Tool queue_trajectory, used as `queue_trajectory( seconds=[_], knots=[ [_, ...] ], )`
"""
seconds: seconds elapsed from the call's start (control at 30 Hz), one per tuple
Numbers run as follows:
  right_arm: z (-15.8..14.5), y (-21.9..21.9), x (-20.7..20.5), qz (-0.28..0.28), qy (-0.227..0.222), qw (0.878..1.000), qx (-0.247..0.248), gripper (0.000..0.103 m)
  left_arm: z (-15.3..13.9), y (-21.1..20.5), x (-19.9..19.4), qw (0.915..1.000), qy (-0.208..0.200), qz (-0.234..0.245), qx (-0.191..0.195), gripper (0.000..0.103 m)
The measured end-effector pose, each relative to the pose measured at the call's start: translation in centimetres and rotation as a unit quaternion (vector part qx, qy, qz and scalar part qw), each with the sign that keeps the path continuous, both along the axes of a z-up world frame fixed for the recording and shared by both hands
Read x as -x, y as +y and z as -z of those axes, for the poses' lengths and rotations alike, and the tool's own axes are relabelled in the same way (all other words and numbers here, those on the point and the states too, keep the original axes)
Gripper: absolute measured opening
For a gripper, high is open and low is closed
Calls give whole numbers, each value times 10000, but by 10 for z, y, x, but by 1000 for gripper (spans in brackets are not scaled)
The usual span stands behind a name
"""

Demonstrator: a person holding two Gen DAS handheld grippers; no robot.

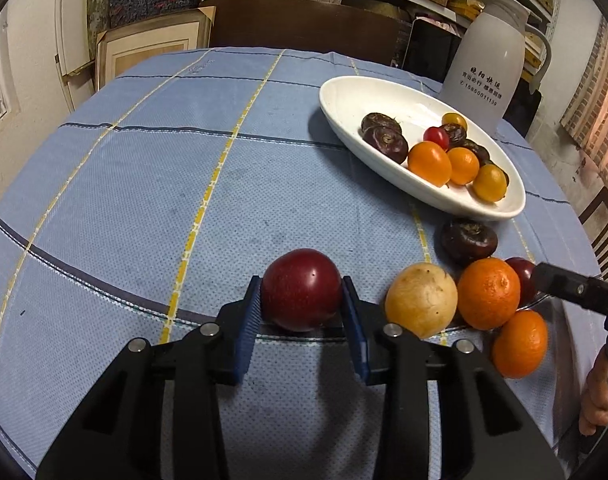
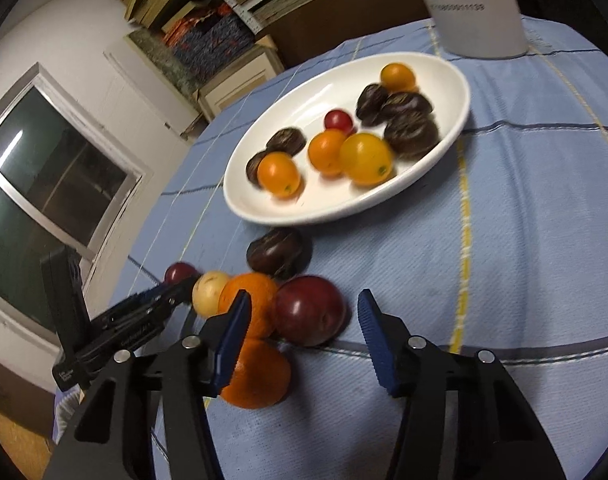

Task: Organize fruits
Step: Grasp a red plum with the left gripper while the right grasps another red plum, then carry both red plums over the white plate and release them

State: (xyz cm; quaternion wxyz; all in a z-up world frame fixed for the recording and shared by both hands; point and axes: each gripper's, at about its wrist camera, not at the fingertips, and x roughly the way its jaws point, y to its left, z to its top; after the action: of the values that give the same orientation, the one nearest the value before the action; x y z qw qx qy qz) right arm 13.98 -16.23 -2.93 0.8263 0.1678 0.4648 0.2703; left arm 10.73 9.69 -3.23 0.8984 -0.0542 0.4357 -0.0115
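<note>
The left gripper (image 1: 301, 300) has its blue pads pressed against both sides of a dark red plum (image 1: 301, 295), which sits on the blue checked tablecloth (image 1: 143, 200) squarely between the fingertips. Just to its right lie a pale yellow fruit (image 1: 421, 300), touching an orange tangerine (image 1: 488, 293), with a second tangerine (image 1: 520, 344) nearer the camera and a dark chestnut-like fruit (image 1: 468, 240) behind them.

The right gripper (image 2: 306, 320) stands with its jaws apart around a second plum (image 2: 308, 310), which lies nearer the left pad (that pad overlaps the tangerines in this view); neither pad appears to touch the plum.

Farther back, the white oval dish (image 1: 384, 92) holds small orange, yellow, red and dark brown fruits, with a white thermos jug (image 1: 488, 60) behind it.
</note>
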Motion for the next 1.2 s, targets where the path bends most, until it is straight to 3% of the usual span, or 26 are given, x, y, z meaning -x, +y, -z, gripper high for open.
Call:
queue_trajectory(
  seconds=[0.2, 0.3, 0.37, 0.53, 0.67, 0.8, 0.97, 1.2],
  knots=[
    [7, 6, 2, -95, 74, 9999, -51, 54, 1, -3, 0, 9999, 6, 14, -117, 38],
    [12, -1, -2, -7, 233, 9995, -222, 40, 1, -3, 0, 10000, 0, 11, -67, 38],
    [16, -8, -5, 47, 433, 9977, -525, 40, 0, 0, 0, 10000, -11, 9, 48, 38],
    [12, -11, -4, 152, 382, 9978, -524, 40, -2, 1, 3, 9997, -85, 68, 218, 38],
    [0, -24, -2, 358, 111, 9978, -546, 40, -9, 7, 6, 9984, -233, 69, 511, 38],
    [-1, -28, -5, 444, 132, 9974, -546, 40, -14, 13, 6, 9964, -313, 42, 783, 38],
    [-17, -36, 1, 587, -235, 9964, -569, 40, -30, 9, 0, 9955, -461, 30, 828, 38],
    [-66, -41, -22, 952, -1053, 9899, 51, 40, -57, -25, -61, 9964, -454, 332, 636, 38]
  ],
)
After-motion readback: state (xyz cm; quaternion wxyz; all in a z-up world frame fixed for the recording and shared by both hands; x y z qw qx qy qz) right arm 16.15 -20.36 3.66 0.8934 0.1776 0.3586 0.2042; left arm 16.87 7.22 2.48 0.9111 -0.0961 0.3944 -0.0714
